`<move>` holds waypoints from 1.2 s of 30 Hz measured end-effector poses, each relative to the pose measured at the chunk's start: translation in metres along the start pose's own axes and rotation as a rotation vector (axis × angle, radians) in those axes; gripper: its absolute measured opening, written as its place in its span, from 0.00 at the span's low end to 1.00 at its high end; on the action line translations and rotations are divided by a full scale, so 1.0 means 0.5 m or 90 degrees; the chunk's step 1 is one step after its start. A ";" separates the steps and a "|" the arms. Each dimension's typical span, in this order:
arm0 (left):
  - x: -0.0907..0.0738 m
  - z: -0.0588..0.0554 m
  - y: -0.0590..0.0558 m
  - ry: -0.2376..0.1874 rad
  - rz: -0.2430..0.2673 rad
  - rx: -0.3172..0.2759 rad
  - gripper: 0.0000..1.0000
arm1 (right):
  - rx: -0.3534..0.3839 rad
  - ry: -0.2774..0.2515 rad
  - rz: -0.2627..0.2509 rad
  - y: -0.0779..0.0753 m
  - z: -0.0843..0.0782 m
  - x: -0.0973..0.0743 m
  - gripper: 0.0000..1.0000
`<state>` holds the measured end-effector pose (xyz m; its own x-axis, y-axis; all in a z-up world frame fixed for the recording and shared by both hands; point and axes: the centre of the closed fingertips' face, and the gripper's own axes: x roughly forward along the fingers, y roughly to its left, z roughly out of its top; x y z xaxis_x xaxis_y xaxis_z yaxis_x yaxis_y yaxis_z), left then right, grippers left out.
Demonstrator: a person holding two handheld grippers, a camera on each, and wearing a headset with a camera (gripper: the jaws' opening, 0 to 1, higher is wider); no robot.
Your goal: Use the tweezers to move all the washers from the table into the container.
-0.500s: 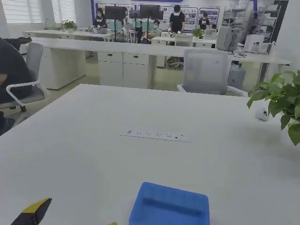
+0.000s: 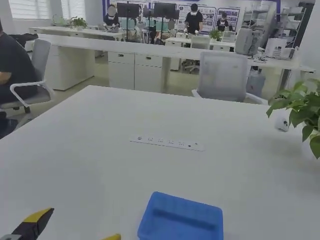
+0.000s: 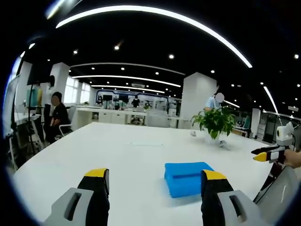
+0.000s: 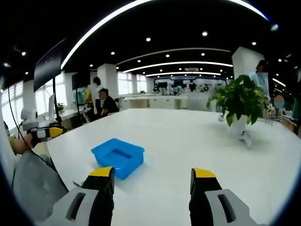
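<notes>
A blue container (image 2: 181,217) sits low on the white table (image 2: 150,170), near its front edge. Two yellow jaw tips rise at the bottom left of the head view, which I take for my left gripper (image 2: 75,231). In the left gripper view the left gripper (image 3: 155,175) is open with nothing between its jaws, and the container (image 3: 188,176) lies just ahead, a little right. My right gripper (image 4: 153,173) is open and holds nothing, with the container (image 4: 117,157) ahead to its left. No washers or tweezers can be made out.
A power strip (image 2: 167,143) is set into the table's middle. A potted plant (image 2: 300,110) and a small white object (image 2: 282,123) stand at the right edge. A grey chair (image 2: 221,75) faces the far side. A person sits at the left.
The head camera has shifted slightly. A second yellow jaw tip now shows at the bottom edge beside the container. The container has not moved.
</notes>
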<state>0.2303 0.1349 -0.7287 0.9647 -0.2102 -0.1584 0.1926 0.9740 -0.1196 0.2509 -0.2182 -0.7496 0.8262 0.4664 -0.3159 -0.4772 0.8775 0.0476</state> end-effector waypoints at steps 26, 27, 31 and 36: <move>-0.001 0.002 -0.008 0.001 0.001 -0.003 0.80 | -0.002 -0.004 0.000 -0.003 0.004 -0.001 0.63; 0.000 0.003 -0.010 0.000 -0.001 -0.003 0.80 | -0.003 -0.005 0.001 -0.001 0.005 -0.001 0.63; 0.000 0.009 -0.019 -0.008 -0.012 -0.004 0.79 | -0.013 -0.003 0.004 0.004 0.007 0.000 0.63; -0.001 0.008 -0.013 -0.008 -0.006 -0.012 0.79 | -0.021 -0.012 -0.004 0.001 0.013 -0.005 0.62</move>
<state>0.2293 0.1289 -0.7239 0.9651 -0.2179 -0.1449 0.1982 0.9703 -0.1390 0.2508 -0.2182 -0.7425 0.8346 0.4628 -0.2987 -0.4810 0.8766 0.0144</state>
